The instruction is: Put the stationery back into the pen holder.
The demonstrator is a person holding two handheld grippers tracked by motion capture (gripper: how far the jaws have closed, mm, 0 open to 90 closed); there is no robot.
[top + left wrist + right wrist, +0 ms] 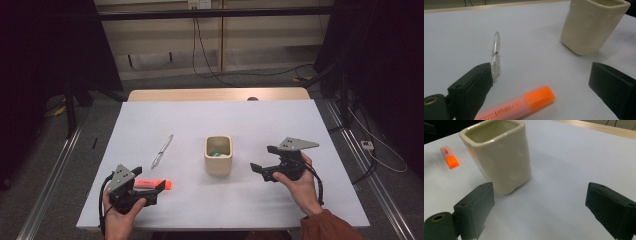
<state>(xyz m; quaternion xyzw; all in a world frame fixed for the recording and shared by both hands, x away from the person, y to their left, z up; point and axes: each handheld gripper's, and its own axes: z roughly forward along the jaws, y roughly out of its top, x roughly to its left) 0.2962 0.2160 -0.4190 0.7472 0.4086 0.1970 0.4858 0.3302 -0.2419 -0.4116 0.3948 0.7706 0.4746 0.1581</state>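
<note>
The bench (165,117) has wide bare room on every side, edges well away. The cup (218,154) stands upright mid-bench: stiff, glazed, likely slick and breakable, best taken across two flat walls (something green lies inside, hard to identify). The highlighter (521,105) lies flat by the left gripper (541,87), light, smooth plastic; grip across the barrel. The pen (495,53) lies beyond. Left fingers released; right gripper (539,210) released too, near the cup.
</note>
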